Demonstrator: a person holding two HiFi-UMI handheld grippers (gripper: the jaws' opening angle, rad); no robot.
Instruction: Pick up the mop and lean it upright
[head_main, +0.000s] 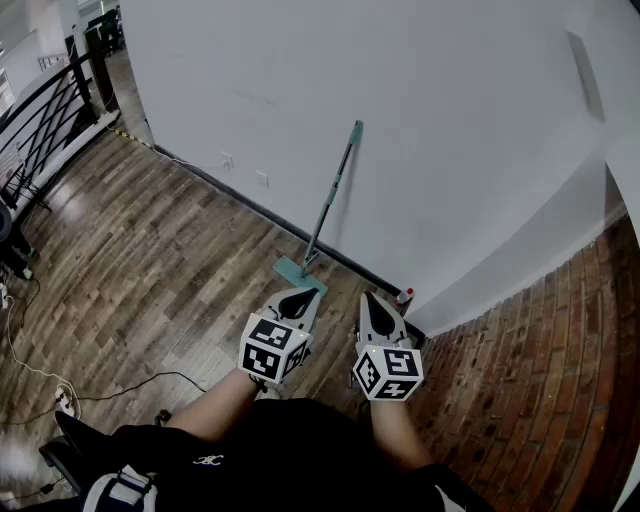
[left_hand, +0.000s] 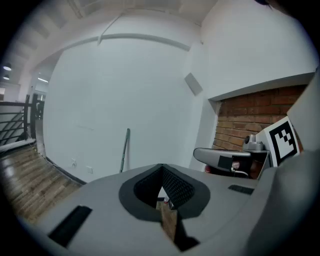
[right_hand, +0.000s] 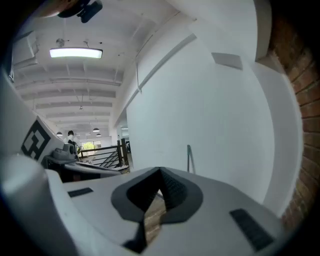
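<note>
The mop (head_main: 330, 195) stands upright, its teal handle leaning against the white wall and its flat teal head (head_main: 300, 274) on the wood floor. It also shows far off as a thin pole, the mop handle (left_hand: 124, 155) in the left gripper view and the mop handle (right_hand: 189, 158) in the right gripper view. My left gripper (head_main: 300, 297) is shut and empty, just short of the mop head. My right gripper (head_main: 371, 300) is shut and empty beside it. Nothing sits between the left gripper (left_hand: 161, 166) jaws or the right gripper (right_hand: 160, 171) jaws.
A small red-capped bottle (head_main: 404, 297) stands at the wall's base near the corner. Brick paving (head_main: 540, 370) begins to the right. A black railing (head_main: 40, 110) runs along the far left, and a cable (head_main: 60, 372) lies on the wood floor (head_main: 150, 260).
</note>
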